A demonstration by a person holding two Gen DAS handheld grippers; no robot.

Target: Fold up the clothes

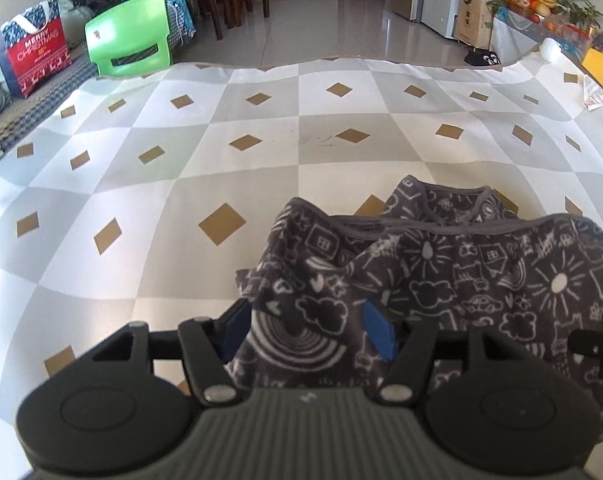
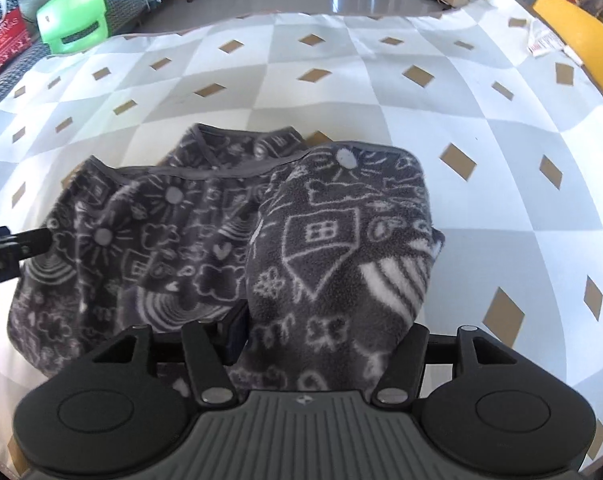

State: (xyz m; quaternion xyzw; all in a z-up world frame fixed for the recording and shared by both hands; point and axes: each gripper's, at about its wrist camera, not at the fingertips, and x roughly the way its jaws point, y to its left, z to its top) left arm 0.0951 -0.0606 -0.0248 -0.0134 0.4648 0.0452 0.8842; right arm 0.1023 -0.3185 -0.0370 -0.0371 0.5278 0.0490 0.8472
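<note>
Where the checked tablecloth [image 1: 181, 184] covers the table, 1 grey fleece garment [image 2: 173, 232] with white doodle print lies bunched at the near edge, long axis left to right, bound hem toward the far side. Left gripper [image 1: 307, 326]: jaws parted, fabric between them. Right gripper [image 2: 321, 332]: jaws apart astride a fold; right pad hidden by cloth.

A grey fleece garment [image 2: 205, 216] with white doodle print lies bunched across the lower centre of a checked cloth [image 2: 381, 88], its right fold rising between the parted fingers of the right gripper [image 2: 321, 332], while a green chair [image 2: 75, 16] stands upper left.
</note>
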